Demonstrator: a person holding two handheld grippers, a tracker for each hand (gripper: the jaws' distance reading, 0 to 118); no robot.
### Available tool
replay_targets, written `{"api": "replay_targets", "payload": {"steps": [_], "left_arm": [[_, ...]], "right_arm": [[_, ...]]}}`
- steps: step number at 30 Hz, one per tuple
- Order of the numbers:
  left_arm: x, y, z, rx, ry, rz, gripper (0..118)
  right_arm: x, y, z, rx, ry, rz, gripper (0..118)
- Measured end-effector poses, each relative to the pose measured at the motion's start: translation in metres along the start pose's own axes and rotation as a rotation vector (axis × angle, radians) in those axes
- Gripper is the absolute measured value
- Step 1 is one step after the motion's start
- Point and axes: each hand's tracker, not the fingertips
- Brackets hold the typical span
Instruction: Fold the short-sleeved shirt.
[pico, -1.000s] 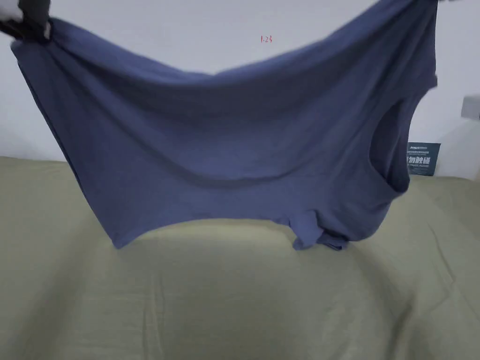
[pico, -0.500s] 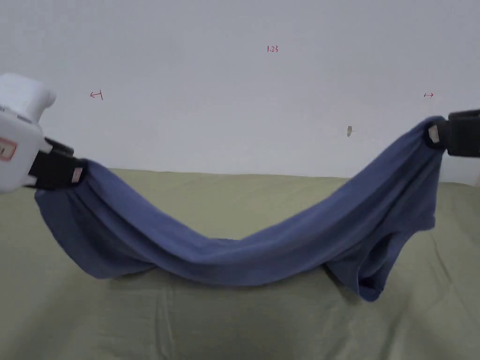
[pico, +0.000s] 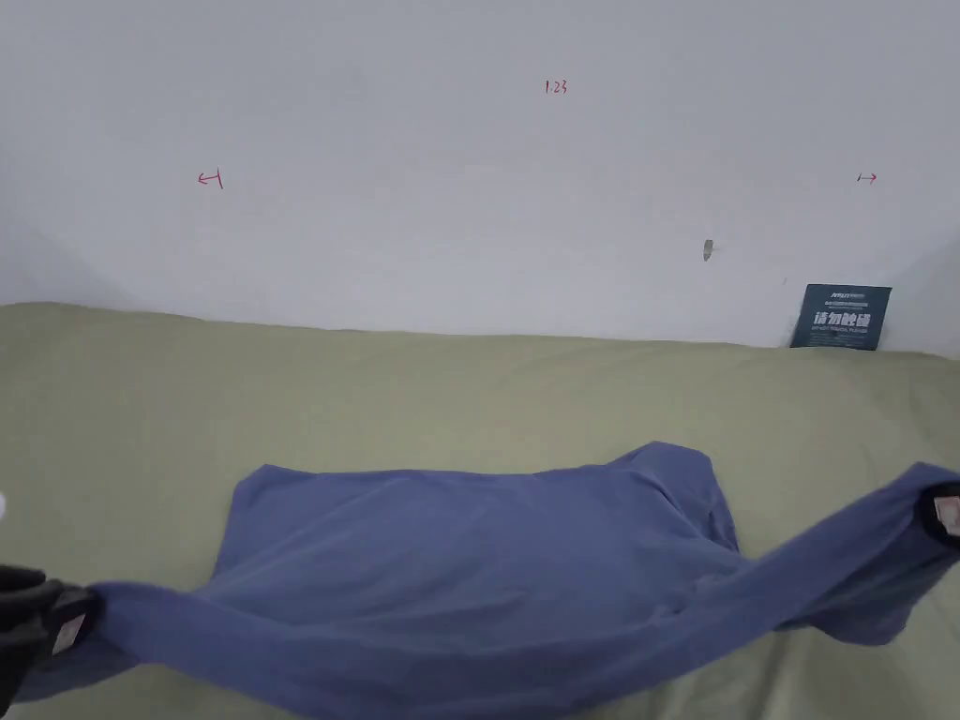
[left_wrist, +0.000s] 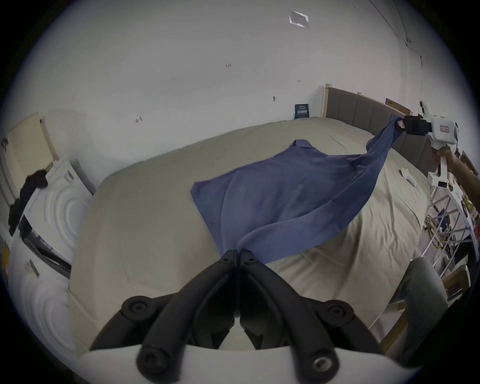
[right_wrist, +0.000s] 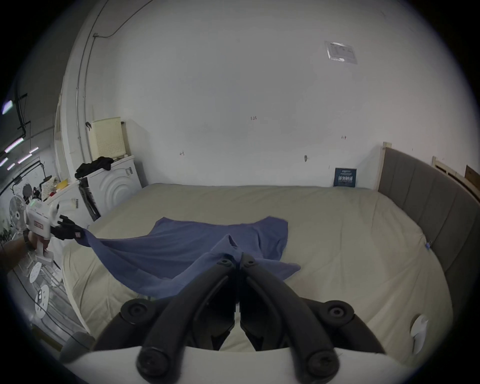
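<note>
The blue short-sleeved shirt (pico: 469, 562) lies partly spread on the olive bed sheet (pico: 375, 394), its far half flat. Its near edge is lifted and stretched between the two grippers. My left gripper (pico: 58, 630) is at the lower left of the head view, shut on one end of that edge. My right gripper (pico: 945, 514) at the right edge is shut on the other end. In the left gripper view the jaws (left_wrist: 237, 259) pinch the shirt (left_wrist: 285, 194), with the right gripper (left_wrist: 401, 124) far off. In the right gripper view the jaws (right_wrist: 237, 259) clamp the cloth (right_wrist: 207, 239), with the left gripper (right_wrist: 78, 233) at the left.
A white wall runs behind the bed, with a dark blue sign (pico: 841, 317) leaning on it. A grey padded headboard (right_wrist: 428, 194) closes the right side. White appliances (right_wrist: 114, 181) with dark clothes on top stand left of the bed. A small white item (right_wrist: 418, 332) lies on the sheet.
Both grippers have come down from head height to just above the bed. The shirt, hanging in the air before, now lies mostly on the sheet.
</note>
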Motion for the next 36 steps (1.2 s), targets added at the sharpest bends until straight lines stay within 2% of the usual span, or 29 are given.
{"api": "replay_targets", "payload": {"steps": [6, 15, 17, 22, 27, 31, 34, 36], "left_arm": [[0.011, -0.059, -0.012, -0.053, -0.025, 0.049, 0], [0.037, -0.149, -0.035, -0.120, -0.073, 0.010, 0], [0.043, -0.158, -0.038, -0.114, -0.069, 0.002, 0], [0.053, -0.171, -0.034, -0.082, -0.070, -0.014, 1], [0.055, -0.177, -0.021, -0.011, -0.045, -0.077, 3], [0.046, -0.180, -0.008, 0.032, -0.079, -0.049, 6], [0.046, -0.183, 0.000, -0.005, -0.086, -0.037, 6], [0.050, -0.185, 0.005, -0.060, -0.079, 0.020, 7]], "right_arm": [[-0.005, -0.055, 0.004, -0.101, -0.011, -0.039, 4], [0.010, -0.131, 0.017, -0.209, -0.049, -0.137, 4], [0.016, -0.141, 0.022, -0.222, -0.057, -0.161, 4], [0.016, -0.162, 0.039, -0.231, -0.075, -0.113, 4], [0.012, -0.170, 0.051, -0.179, -0.083, -0.125, 4], [0.016, -0.163, 0.058, -0.112, -0.066, -0.151, 4], [0.020, -0.161, 0.063, -0.135, -0.080, -0.151, 4], [0.023, -0.162, 0.069, -0.177, -0.100, -0.168, 5]]}}
